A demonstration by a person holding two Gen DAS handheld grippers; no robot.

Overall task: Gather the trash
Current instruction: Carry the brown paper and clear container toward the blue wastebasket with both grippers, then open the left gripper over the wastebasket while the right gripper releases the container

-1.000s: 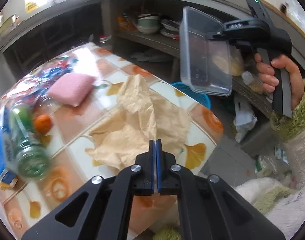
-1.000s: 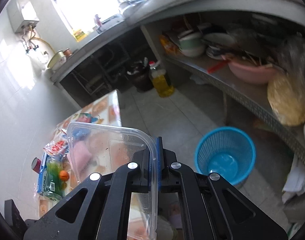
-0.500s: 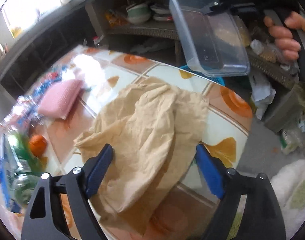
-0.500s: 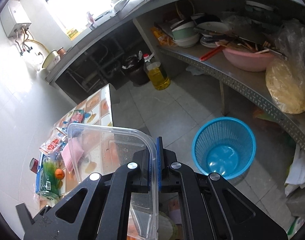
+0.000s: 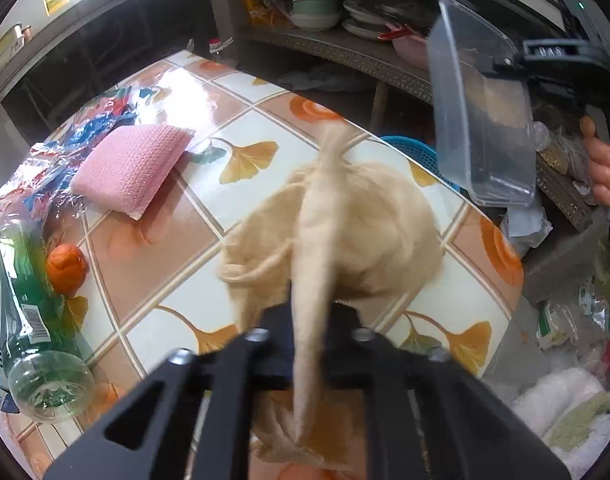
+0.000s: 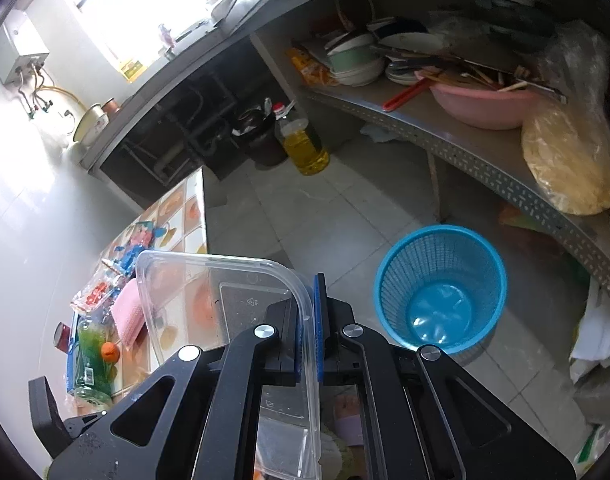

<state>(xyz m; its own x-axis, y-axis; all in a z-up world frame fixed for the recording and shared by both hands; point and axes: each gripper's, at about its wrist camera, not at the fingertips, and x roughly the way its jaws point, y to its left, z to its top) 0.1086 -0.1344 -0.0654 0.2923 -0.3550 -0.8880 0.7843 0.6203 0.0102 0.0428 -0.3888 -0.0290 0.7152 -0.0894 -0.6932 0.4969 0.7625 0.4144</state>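
Left tongs [image 5: 311, 320] pinch crumpled brown paper [image 5: 345, 224] off the counter [image 5: 165, 248]; right tongs [image 6: 309, 332] clamp a clear tub's [image 6: 209, 292] rim above the blue bin [image 6: 441, 288], seemingly for dropping.

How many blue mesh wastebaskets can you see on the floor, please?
1. The blue mesh wastebasket stands on the floor tiles beside the metal shelf, right of the clear plastic container. From the left wrist view only its rim peeks past the table edge.

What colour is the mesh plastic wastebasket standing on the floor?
Bright blue; the mesh plastic wastebasket shows best in the right wrist view.
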